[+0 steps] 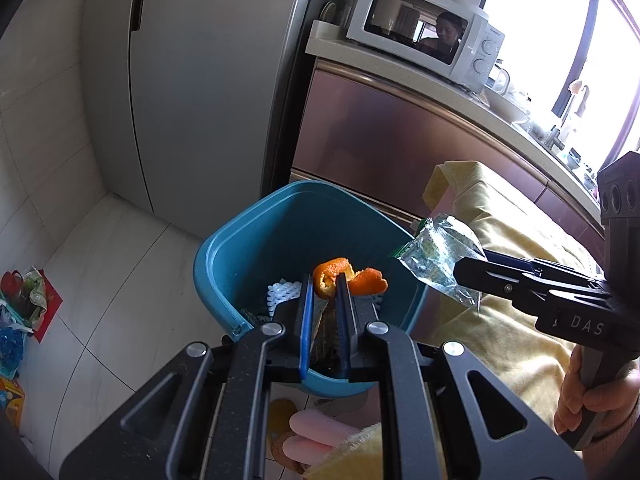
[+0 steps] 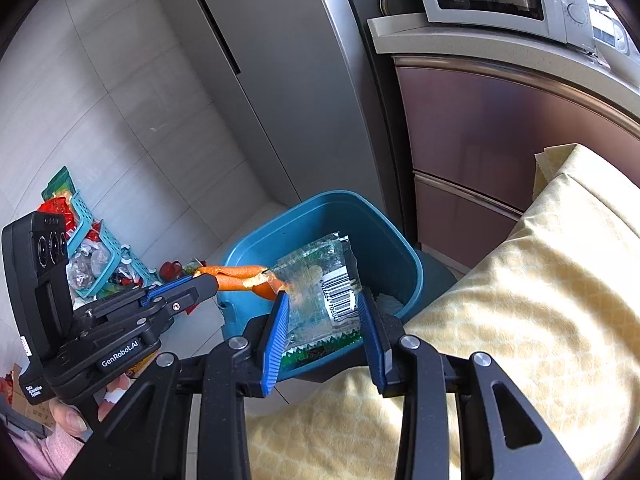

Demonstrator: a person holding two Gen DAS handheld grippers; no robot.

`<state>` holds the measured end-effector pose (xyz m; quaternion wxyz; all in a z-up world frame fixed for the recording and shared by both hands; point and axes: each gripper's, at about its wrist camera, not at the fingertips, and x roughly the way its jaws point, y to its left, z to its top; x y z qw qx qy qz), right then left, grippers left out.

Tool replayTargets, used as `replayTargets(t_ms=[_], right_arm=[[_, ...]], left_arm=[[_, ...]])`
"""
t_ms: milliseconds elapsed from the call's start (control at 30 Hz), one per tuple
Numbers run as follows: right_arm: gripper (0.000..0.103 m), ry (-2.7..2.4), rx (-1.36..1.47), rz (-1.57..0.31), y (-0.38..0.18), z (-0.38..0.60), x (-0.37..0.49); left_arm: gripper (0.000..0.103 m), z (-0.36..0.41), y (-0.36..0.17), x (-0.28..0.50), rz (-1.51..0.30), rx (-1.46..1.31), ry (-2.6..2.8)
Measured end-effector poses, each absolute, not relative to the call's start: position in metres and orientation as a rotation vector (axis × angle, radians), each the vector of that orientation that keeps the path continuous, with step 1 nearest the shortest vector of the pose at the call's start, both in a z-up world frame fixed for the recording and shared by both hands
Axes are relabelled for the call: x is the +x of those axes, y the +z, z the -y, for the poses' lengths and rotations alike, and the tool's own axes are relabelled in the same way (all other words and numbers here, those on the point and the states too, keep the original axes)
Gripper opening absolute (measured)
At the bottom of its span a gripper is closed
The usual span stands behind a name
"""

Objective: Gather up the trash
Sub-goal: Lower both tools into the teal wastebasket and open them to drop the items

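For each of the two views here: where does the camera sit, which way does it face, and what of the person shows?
Left wrist: on the left claw, angled down at the blue plastic bin; it pinches orange peel; the right hand shows.
Right wrist: on the right claw, angled down at the same bin; it grips a clear plastic wrapper; left fingers show.
Shared: bin, peel, wrapper, yellow cloth, white microwave.

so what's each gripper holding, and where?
Left gripper: orange peel, pinched at one end. Right gripper: clear wrapper, gripped across its side edges.
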<state>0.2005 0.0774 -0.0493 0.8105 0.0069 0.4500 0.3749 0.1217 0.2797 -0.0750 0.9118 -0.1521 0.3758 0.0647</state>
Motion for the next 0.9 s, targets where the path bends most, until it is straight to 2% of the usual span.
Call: replayTargets(t_ms=[500,567,700,900], right_arm=[[0.035,0.774,-0.015,-1.028,-0.068,-0.103,0.216],[0.036,0.77,-0.015,-1.031,-0.07,-0.104,0.217],[0.044,0.76,-0.006,-1.033,-0.073,-0.102,0.219],[0.044,0.766,0.019,-1.031,-0.073,-0.089,0.218]], left_arm=[[0.013,-0.284,-0.095,0.138,-0.815,-0.332,0.119],[0.02,-0.285,-0.098,0.141,-0.826,-0.344,0.115],[0.021,-0.285,-0.101,0.144,-0.832,-0.351,0.112],[0.026,-0.283,-0.097,0.138,-0.804,-0.353,0.097]])
